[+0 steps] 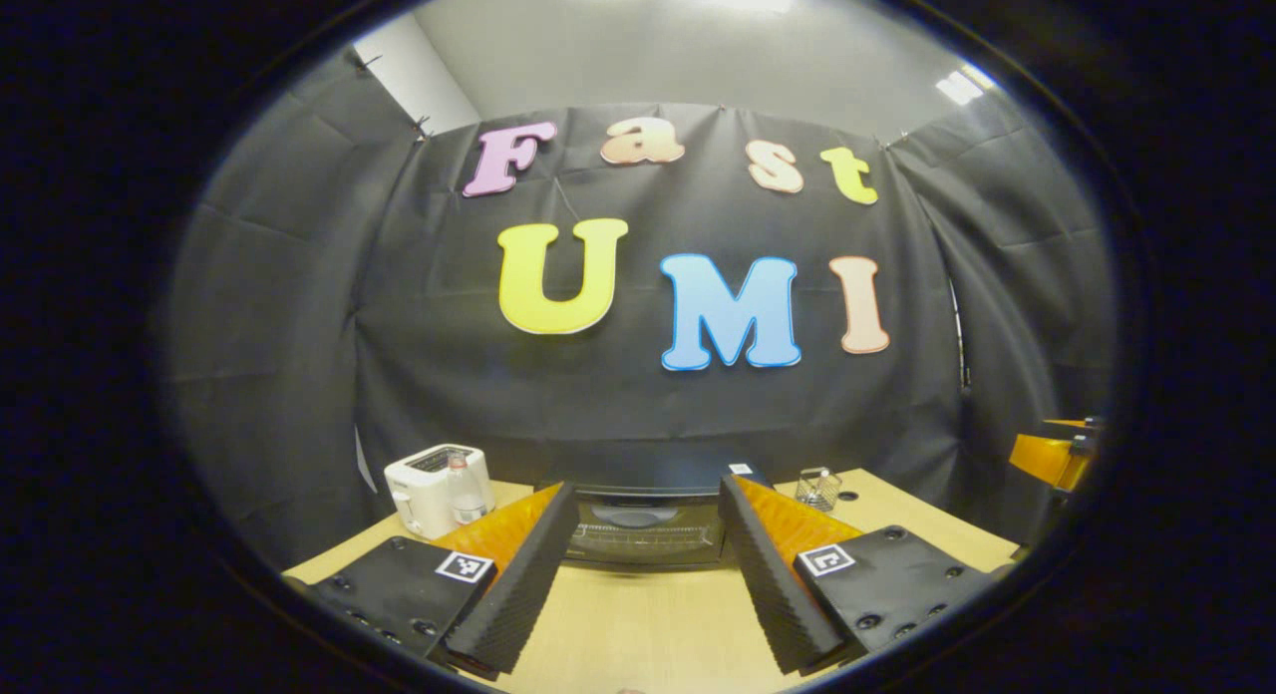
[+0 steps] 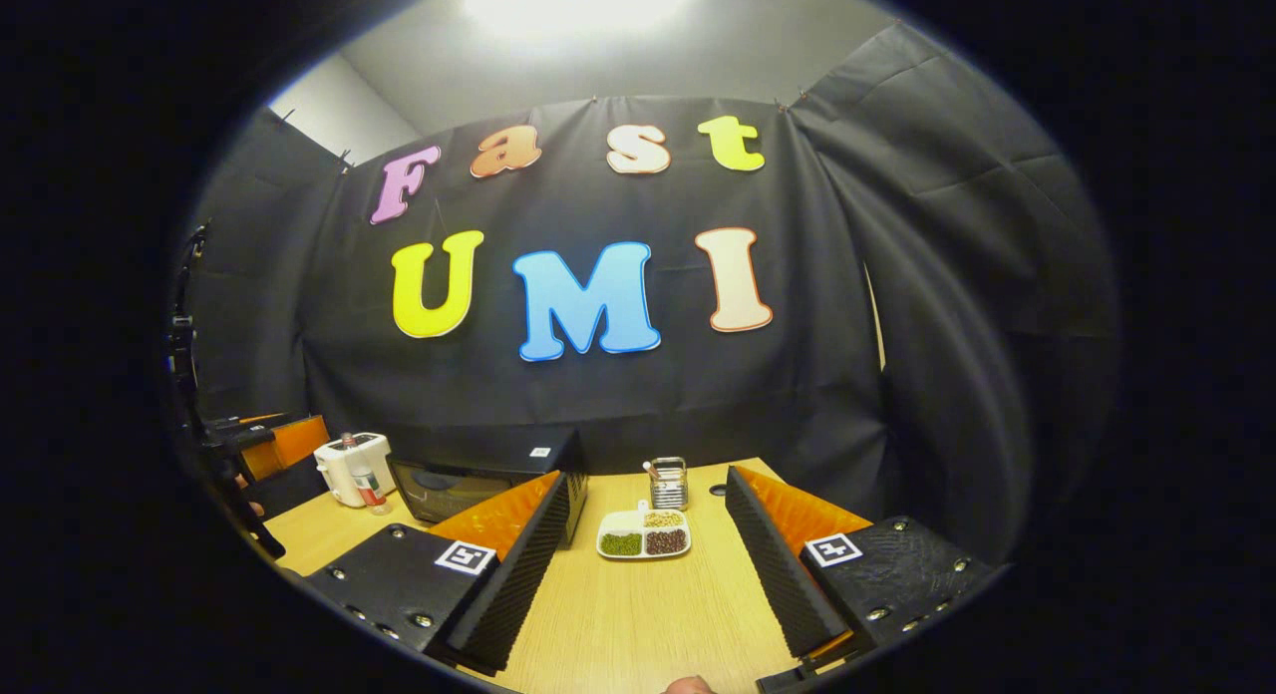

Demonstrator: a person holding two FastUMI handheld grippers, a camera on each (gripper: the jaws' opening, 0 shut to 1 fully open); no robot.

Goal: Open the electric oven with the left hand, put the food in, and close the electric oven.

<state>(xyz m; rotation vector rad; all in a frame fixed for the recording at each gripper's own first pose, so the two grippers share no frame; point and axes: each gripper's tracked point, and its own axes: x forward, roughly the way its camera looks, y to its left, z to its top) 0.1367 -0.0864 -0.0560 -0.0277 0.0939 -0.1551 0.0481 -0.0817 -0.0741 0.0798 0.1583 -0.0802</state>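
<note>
The electric oven, a dark box with a glazed front door, stands at the far middle of the tabletop against the booth wall; in the right gripper view it lies to the far left. Its door appears closed, and a wire rack is faintly visible behind the glass. The handle is hard to make out; it probably runs along the door's upper edge, which is the likely place to take hold. The door is judged rigid and hinged, so it should swing in an arc, and the glass calls for a steady rather than abrupt pull. The food, a white three-compartment tray, rests on the tabletop to the right of the oven, holding green, brown and pale grains. The tray is judged light, stiff and smooth-rimmed; its loose contents may spill if tilted, so a level hold at the rim is advisable. Just beyond it stands a wire utensil holder. A white toaster stands left of the oven. The left tongs are spread wide, empty, and aimed at the oven door. The right tongs are likewise spread and empty, framing the tray from the near side.
</note>
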